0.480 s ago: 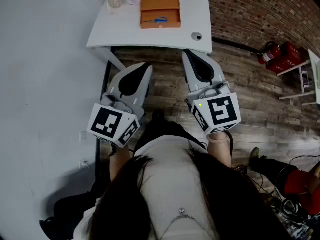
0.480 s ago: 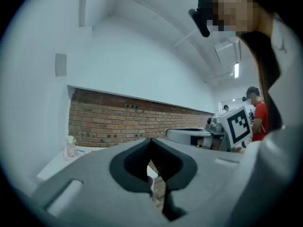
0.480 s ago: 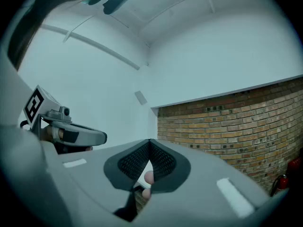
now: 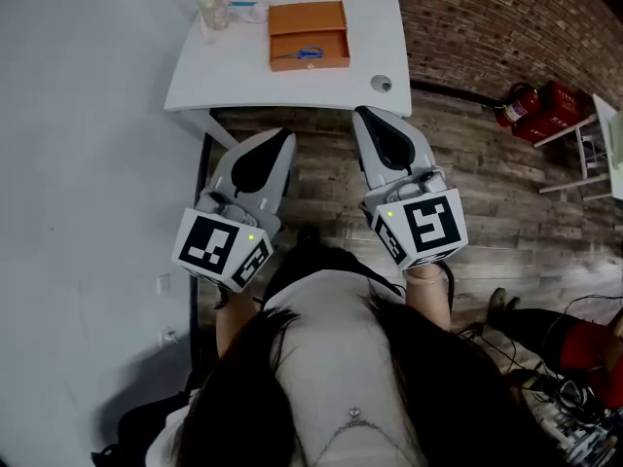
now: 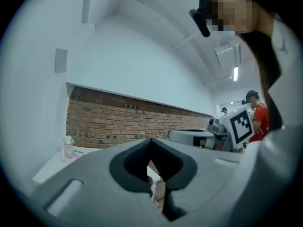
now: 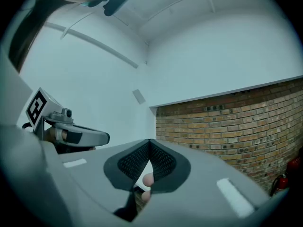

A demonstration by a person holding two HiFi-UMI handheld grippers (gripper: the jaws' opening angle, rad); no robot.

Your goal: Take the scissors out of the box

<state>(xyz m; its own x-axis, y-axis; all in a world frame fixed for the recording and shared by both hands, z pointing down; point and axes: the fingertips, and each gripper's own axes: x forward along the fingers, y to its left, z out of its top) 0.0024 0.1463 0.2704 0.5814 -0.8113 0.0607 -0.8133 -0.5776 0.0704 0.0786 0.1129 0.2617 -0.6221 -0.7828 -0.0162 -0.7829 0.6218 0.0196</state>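
Closest in, held level above the wooden floor (image 4: 321,188): left hand-held gripper (image 4: 280,136) and right hand-held gripper (image 4: 364,115), side by side and apart from each other. Both clenched, jaws pressed together with nothing between them, as seen in the left gripper view and the right gripper view. Both short of the surface (image 4: 224,81), tips pointing toward its near edge, touching nothing.

Farther on, that white surface, set against a brick wall (image 4: 467,17). Near its right front corner, a round cable hole (image 4: 385,84). Toward the back, an orange box (image 4: 308,18), open, lid part on the far side, tray on the near side. Inside the tray, scissors (image 4: 310,53) with blue handles, lying flat, well apart from both hand-held grippers. At the far left corner, a small clear bottle (image 4: 216,10). Off to the right by the wall, red fire extinguishers (image 4: 533,105) on the floor.
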